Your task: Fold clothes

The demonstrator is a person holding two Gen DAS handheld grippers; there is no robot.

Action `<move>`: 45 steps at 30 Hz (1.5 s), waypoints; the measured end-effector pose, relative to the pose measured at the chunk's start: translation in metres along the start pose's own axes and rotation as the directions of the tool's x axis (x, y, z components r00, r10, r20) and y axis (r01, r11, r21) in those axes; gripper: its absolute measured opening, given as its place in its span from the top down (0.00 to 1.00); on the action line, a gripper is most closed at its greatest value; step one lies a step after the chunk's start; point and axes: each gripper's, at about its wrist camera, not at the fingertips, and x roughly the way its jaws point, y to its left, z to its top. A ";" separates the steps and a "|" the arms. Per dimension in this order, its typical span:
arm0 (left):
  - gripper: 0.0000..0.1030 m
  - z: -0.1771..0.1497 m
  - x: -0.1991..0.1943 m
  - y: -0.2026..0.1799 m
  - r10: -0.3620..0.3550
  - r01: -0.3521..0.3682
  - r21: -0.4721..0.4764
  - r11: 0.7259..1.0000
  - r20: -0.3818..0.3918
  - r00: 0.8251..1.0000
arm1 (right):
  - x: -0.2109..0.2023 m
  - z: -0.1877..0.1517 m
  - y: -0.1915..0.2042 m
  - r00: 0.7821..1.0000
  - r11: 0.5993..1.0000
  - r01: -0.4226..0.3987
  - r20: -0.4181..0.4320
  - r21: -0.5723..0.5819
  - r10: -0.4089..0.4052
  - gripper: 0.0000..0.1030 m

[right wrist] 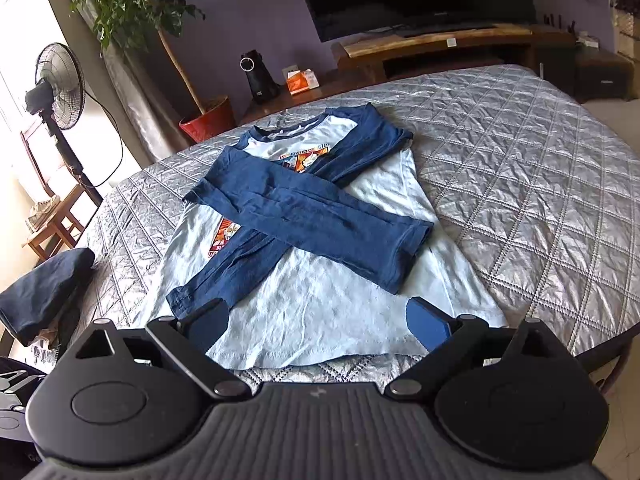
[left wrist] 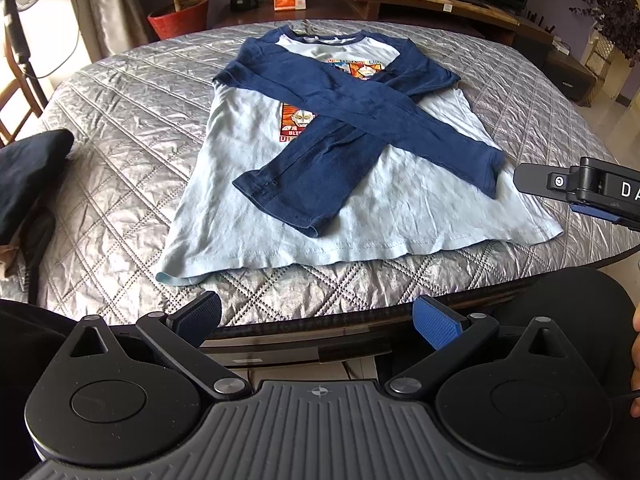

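Observation:
A light blue shirt (left wrist: 384, 204) (right wrist: 320, 312) with a printed chest picture lies flat on the quilted silver table cover (left wrist: 120, 184) (right wrist: 540, 200). Its two navy sleeves (left wrist: 360, 120) (right wrist: 304, 216) are folded across the body and cross each other. My left gripper (left wrist: 318, 320) hovers open just off the table's near edge, short of the shirt's hem, with nothing between its fingers. My right gripper (right wrist: 318, 322) is open above the hem, its blue pads (right wrist: 426, 328) apart and empty. In the left wrist view the right gripper (left wrist: 532, 178) enters from the right edge, beside the sleeve cuff.
A folded dark garment (left wrist: 28, 176) (right wrist: 44, 296) rests at the table's left edge. Behind the table stand a red plant pot (left wrist: 180, 18) (right wrist: 210, 120), a fan (right wrist: 56, 76), a TV stand (right wrist: 440, 44) with a screen, and an orange tissue box (right wrist: 302, 80).

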 end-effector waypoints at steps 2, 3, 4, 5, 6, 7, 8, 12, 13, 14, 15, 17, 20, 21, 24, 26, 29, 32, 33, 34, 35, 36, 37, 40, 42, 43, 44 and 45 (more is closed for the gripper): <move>0.00 0.000 0.000 0.000 0.002 -0.002 0.001 1.000 -0.002 1.000 | 0.000 0.000 0.000 1.000 1.000 0.000 0.001 0.000 0.000 0.08; 0.00 0.000 0.001 0.000 0.002 -0.002 0.002 1.000 -0.003 1.000 | 0.000 0.000 0.000 1.000 1.000 0.000 0.001 0.001 0.000 0.08; 0.00 -0.001 0.001 0.000 0.003 -0.003 0.003 1.000 -0.005 1.000 | 0.000 0.000 -0.001 1.000 1.000 -0.001 0.002 0.001 0.001 0.08; 0.00 -0.001 0.001 -0.001 0.003 -0.003 0.005 1.000 -0.006 1.000 | 0.000 0.000 -0.001 1.000 1.000 -0.001 0.002 0.001 0.001 0.08; 0.00 -0.001 0.002 -0.001 0.004 -0.004 0.006 1.000 -0.006 1.000 | 0.000 0.000 -0.001 1.000 1.000 -0.002 0.003 0.002 0.001 0.08; 0.00 -0.001 0.002 -0.001 0.004 -0.004 0.008 1.000 -0.007 1.000 | 0.000 -0.001 -0.001 1.000 1.000 -0.002 0.003 0.003 0.002 0.08; 0.00 -0.001 0.002 -0.002 0.005 -0.005 0.010 1.000 -0.008 1.000 | 0.000 0.000 -0.001 1.000 1.000 -0.002 0.002 0.003 0.002 0.08; 0.00 -0.002 0.004 -0.004 0.003 -0.003 0.016 1.000 -0.014 1.000 | 0.001 0.000 -0.002 1.000 1.000 -0.005 -0.001 0.005 0.005 0.08; 0.00 -0.002 0.004 -0.004 0.002 -0.002 0.017 1.000 -0.015 1.000 | 0.001 0.000 -0.002 1.000 1.000 -0.006 -0.002 0.005 0.006 0.08; 0.00 -0.003 0.005 -0.005 0.001 0.000 0.018 1.000 -0.017 1.000 | 0.001 0.000 -0.002 1.000 1.000 -0.006 -0.002 0.004 0.006 0.08; 0.00 -0.003 0.005 -0.005 -0.001 0.001 0.019 1.000 -0.018 1.000 | 0.001 0.000 -0.002 1.000 1.000 -0.006 -0.003 0.003 0.006 0.08; 0.00 -0.003 0.006 -0.006 -0.004 0.004 0.021 1.000 -0.022 1.000 | 0.001 0.000 -0.002 1.000 1.000 -0.006 -0.003 0.003 0.006 0.08; 0.00 -0.003 0.007 -0.007 -0.008 0.008 0.022 1.000 -0.027 1.000 | 0.002 0.000 -0.003 1.000 1.000 -0.007 -0.007 0.004 0.007 0.08; 0.00 -0.003 0.008 -0.008 -0.009 0.010 0.022 1.000 -0.028 1.000 | 0.002 0.000 -0.003 1.000 1.000 -0.007 -0.009 0.004 0.007 0.08; 0.00 -0.003 0.009 -0.008 -0.012 0.013 0.018 1.000 -0.030 0.999 | 0.002 0.000 -0.004 1.000 1.000 -0.009 -0.011 0.007 0.009 0.08; 0.00 -0.003 0.009 -0.008 -0.013 0.014 0.017 1.000 -0.031 0.999 | 0.003 0.000 -0.004 1.000 1.000 -0.009 -0.014 0.009 0.009 0.08; 0.00 -0.003 0.009 -0.008 -0.014 0.015 0.017 1.000 -0.031 0.999 | 0.004 0.001 -0.004 1.000 1.000 -0.009 -0.021 0.011 0.010 0.08; 0.00 -0.003 0.009 -0.008 -0.014 0.015 0.018 1.000 -0.031 0.999 | 0.004 0.001 -0.004 1.000 1.000 -0.008 -0.023 0.012 0.008 0.08; 0.00 -0.003 0.009 -0.008 -0.014 0.014 0.018 1.000 -0.032 0.999 | 0.004 0.001 -0.004 1.000 1.000 -0.007 -0.024 0.013 0.008 0.08; 0.00 -0.003 0.009 -0.008 -0.013 0.014 0.018 1.000 -0.032 0.999 | 0.004 0.001 -0.004 1.000 1.000 -0.006 -0.025 0.014 0.007 0.08; 0.00 -0.003 0.009 -0.008 -0.012 0.013 0.018 1.000 -0.033 0.999 | 0.004 0.001 -0.004 1.000 1.000 -0.005 -0.026 0.014 0.006 0.08; 0.00 -0.003 0.008 -0.008 -0.012 0.013 0.018 1.000 -0.032 0.999 | 0.004 0.001 -0.004 1.000 1.000 -0.004 -0.027 0.012 0.004 0.08; 0.00 -0.003 0.008 -0.007 -0.012 0.012 0.017 1.000 -0.032 0.999 | 0.004 0.001 -0.004 1.000 1.000 -0.003 -0.029 0.010 0.003 0.08; 0.00 -0.004 0.007 -0.006 -0.012 0.013 0.013 1.000 -0.029 1.000 | 0.005 0.002 -0.003 0.999 1.000 0.002 -0.034 0.005 -0.002 0.07; 0.00 -0.004 0.007 -0.005 -0.012 0.013 0.011 1.000 -0.029 1.000 | 0.005 0.002 -0.003 0.999 1.000 0.004 -0.035 0.004 -0.004 0.07; 0.00 -0.004 0.007 -0.004 -0.011 0.012 0.010 1.000 -0.029 1.000 | 0.005 0.002 -0.003 0.999 1.000 0.005 -0.036 0.003 -0.005 0.07; 0.00 -0.004 0.007 -0.004 -0.011 0.011 0.010 1.000 -0.029 1.000 | 0.005 0.002 -0.003 0.999 1.000 0.005 -0.036 0.003 -0.005 0.07; 0.00 -0.004 0.007 -0.004 -0.011 0.011 0.009 1.000 -0.030 0.999 | 0.005 0.002 -0.003 0.999 1.000 0.006 -0.037 0.002 -0.006 0.07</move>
